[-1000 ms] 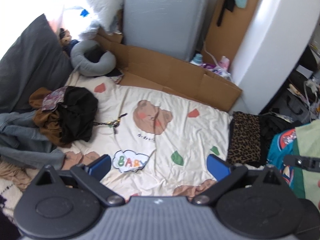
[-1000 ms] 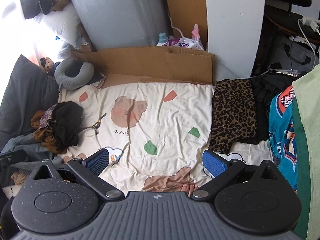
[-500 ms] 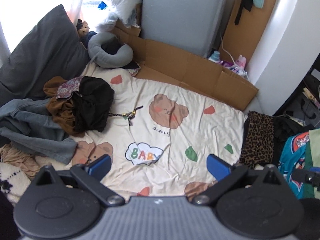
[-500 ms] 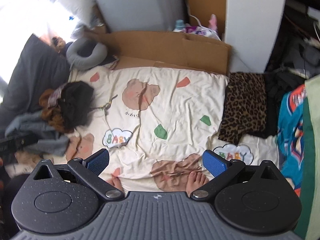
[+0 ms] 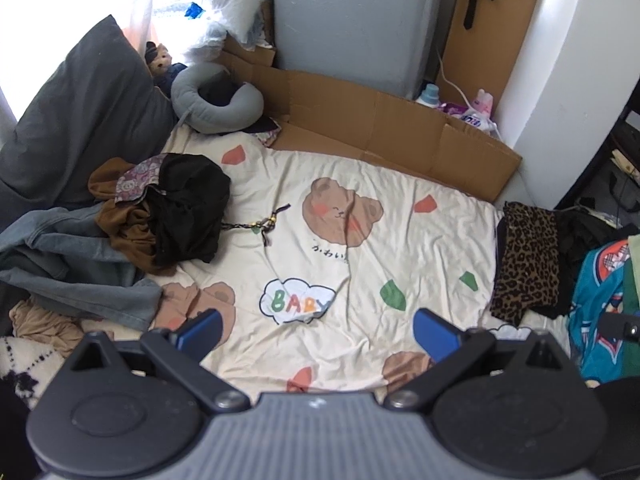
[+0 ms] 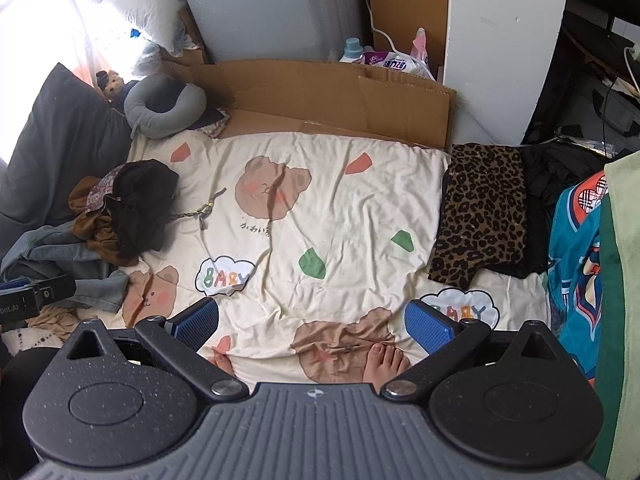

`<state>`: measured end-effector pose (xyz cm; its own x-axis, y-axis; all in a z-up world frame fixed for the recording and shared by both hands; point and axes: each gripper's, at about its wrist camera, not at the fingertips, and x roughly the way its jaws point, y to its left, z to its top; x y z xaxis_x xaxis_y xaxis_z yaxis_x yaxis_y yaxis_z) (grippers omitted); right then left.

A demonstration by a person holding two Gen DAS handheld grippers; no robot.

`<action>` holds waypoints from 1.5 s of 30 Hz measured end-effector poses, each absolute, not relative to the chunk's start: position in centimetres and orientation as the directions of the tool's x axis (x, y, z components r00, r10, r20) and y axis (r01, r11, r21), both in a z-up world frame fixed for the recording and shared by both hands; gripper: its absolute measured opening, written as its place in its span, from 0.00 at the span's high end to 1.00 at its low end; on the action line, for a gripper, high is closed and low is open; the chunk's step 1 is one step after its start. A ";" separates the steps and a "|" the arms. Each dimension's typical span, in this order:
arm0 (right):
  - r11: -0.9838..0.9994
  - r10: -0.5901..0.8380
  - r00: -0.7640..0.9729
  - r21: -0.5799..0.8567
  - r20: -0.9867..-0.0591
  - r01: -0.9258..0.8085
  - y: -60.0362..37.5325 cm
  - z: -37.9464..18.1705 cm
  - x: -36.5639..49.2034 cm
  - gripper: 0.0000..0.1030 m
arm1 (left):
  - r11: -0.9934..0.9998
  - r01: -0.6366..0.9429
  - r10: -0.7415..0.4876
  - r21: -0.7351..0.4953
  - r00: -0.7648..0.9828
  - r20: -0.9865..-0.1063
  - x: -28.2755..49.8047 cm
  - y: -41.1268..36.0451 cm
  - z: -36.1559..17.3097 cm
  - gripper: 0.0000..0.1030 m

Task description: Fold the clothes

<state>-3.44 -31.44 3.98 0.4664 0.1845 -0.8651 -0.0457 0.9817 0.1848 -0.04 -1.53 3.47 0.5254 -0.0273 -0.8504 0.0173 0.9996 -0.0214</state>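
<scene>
A heap of unfolded clothes lies at the left of the cream bear-print sheet (image 5: 400, 248): a black garment (image 5: 188, 208) (image 6: 140, 204) over a brown one (image 5: 124, 220), with grey-blue jeans (image 5: 68, 264) (image 6: 64, 260) beside it. A folded leopard-print garment (image 5: 526, 260) (image 6: 480, 216) rests at the sheet's right edge, next to a black garment (image 6: 556, 172) and a teal printed one (image 5: 596, 304) (image 6: 576, 256). My left gripper (image 5: 318, 330) hangs open above the sheet's near part, holding nothing. My right gripper (image 6: 312, 322) is open too, empty, above a person's bare toes (image 6: 386, 360).
A braided cord (image 5: 260, 224) lies on the sheet by the black garment. Flattened cardboard (image 5: 380, 132) lines the far edge before a grey cabinet (image 5: 352, 12). A grey neck pillow (image 5: 218, 102) and dark pillow (image 5: 80, 120) sit far left. Bottles (image 6: 352, 50) stand by the white wall.
Both cameras have swung left and pulled back, so the clothes heap and jeans show more fully. Bare toes came into the right wrist view. Both grippers stayed open.
</scene>
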 end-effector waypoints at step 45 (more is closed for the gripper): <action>0.985 0.160 0.437 0.171 -0.885 -0.013 -32.4 3.6 -2.9 0.01 | 0.999 0.025 -0.040 -0.031 0.515 -0.856 0.1 -1.6 3.2 0.01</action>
<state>-2.90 -32.37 3.57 0.4369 0.1595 -0.8852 -0.0127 0.9851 0.1713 0.11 -1.63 3.16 0.5152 -0.0396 -0.8561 0.0251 0.9992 -0.0311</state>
